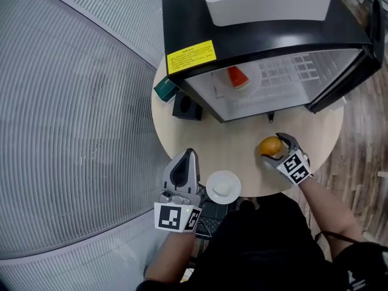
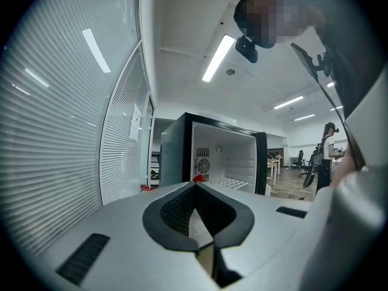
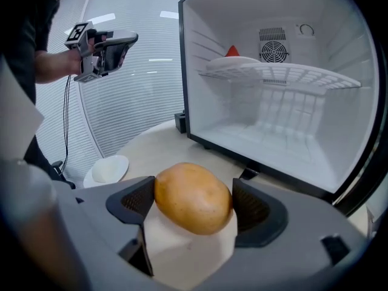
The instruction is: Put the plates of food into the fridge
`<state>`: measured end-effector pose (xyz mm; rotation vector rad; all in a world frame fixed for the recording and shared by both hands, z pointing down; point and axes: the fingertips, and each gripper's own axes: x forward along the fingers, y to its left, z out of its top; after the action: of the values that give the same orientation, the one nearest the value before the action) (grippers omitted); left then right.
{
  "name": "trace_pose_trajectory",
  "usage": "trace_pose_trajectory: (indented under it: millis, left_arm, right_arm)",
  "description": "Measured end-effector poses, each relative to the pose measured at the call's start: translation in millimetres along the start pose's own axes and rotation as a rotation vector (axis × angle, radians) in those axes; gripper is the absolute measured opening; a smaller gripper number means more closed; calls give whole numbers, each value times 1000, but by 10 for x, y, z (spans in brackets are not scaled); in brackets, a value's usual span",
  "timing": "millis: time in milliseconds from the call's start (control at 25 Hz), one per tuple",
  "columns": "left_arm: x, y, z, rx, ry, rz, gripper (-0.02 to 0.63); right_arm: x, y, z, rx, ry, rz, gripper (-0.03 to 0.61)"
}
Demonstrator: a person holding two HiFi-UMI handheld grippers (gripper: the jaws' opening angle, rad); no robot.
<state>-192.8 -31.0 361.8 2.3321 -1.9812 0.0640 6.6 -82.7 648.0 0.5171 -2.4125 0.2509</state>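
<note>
Right now your right gripper [image 1: 276, 149] has its jaws part-way open and pressed against both sides of a golden-brown potato [image 3: 193, 197], low over the round wooden table [image 1: 230, 144] in front of the black mini fridge [image 1: 254, 35]. No plate shows under the potato; only bare tabletop is visible beneath it. Your left gripper [image 1: 190, 156] has its jaws fully together with nothing between them. You are holding it up in the air, clear of the table, pointed toward the fridge. In the head view it sits just beside and to the left of a small white plate [image 1: 212, 180], which rests near the table's front edge and carries a pale, rounded piece of food [image 1: 223, 188]. The fridge door stands open. On the white wire shelf [image 3: 285, 74] inside lies another white plate [image 3: 242, 60] with a red wedge [image 1: 237, 77] on it, toward the left of the shelf, while the floor of the fridge below is bare. Beside the fridge's left wall, a small black box [image 1: 187, 106] and a green object [image 1: 165, 90] sit on the table.
</note>
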Motion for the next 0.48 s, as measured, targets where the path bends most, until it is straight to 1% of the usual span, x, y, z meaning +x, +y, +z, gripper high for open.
trace_pose_trajectory:
  millis: [200, 480]
  left_arm:
    - [107, -80, 101, 6, -20, -33, 3]
    - [231, -290, 216, 16, -36, -90, 3]
  right_arm:
    - [-154, -125, 150, 25, -35, -40, 396]
    - [-386, -276, 245, 58, -65, -89, 396]
